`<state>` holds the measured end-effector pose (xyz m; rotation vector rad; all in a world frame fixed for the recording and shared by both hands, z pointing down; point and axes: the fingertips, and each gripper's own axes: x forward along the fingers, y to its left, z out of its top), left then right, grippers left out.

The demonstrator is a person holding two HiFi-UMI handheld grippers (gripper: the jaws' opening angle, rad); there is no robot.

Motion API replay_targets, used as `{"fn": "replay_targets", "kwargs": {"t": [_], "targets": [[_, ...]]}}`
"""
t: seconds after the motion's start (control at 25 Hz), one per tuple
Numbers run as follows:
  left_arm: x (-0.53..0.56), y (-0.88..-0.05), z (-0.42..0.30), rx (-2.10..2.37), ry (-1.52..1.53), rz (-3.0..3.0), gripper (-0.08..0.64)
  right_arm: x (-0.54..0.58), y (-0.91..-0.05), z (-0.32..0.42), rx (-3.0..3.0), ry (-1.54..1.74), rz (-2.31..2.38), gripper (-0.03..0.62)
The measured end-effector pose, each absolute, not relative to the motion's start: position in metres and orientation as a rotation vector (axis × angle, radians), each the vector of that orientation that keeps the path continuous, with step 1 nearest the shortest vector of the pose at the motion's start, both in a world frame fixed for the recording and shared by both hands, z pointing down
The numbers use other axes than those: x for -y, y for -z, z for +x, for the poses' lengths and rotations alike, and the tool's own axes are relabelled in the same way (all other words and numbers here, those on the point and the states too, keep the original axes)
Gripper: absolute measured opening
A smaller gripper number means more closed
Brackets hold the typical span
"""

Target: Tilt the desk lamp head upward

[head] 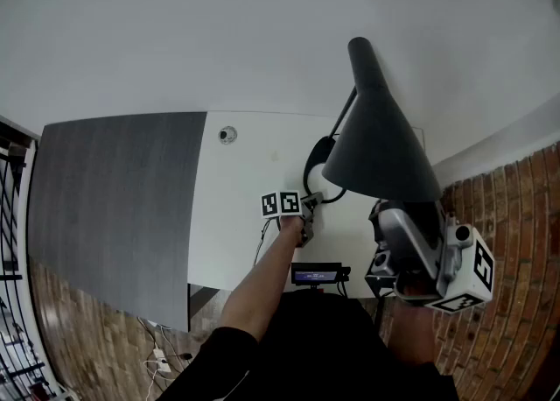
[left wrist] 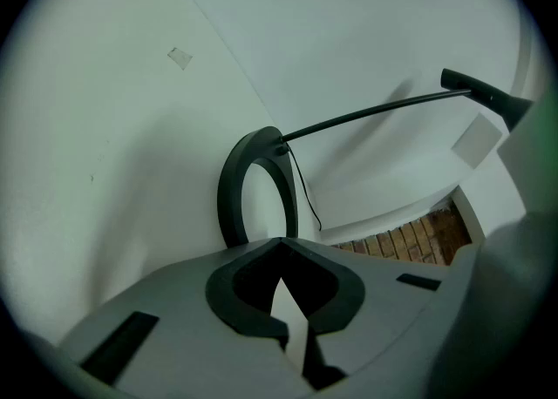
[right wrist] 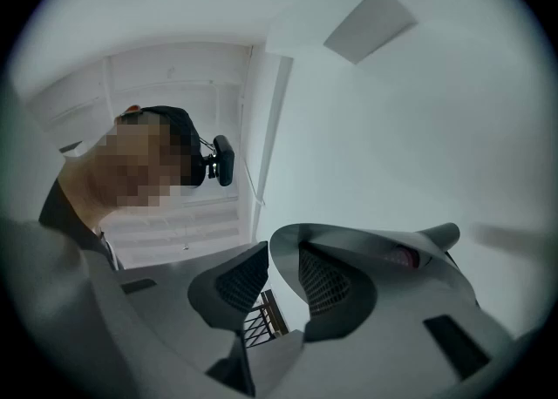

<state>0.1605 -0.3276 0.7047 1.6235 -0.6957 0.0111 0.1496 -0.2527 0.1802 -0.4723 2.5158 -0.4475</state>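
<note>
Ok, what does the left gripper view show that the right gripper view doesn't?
Only the left gripper view: the lamp's ring base, its thin arm and the white desk, ahead of the left gripper, which is shut and empty. Only the right gripper view: the lamp head, its rim between the right gripper's jaws, and the person beyond. Both: parts of one lamp.

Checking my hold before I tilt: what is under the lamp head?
The right gripper is under the lamp head, its fingers either side of the rim. In the head view the lamp head covers those fingers and part of the desk.
</note>
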Motion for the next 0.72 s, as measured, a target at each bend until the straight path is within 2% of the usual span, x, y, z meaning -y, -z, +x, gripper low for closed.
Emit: {"fn": "replay_targets", "kwargs": {"t": [0.72], "targets": [[0.326, -0.703, 0.160, 0.700, -0.016, 1.626, 0.009, 0.266, -0.154, 0.150, -2.416, 0.527, -0.451, 0.107]]}}
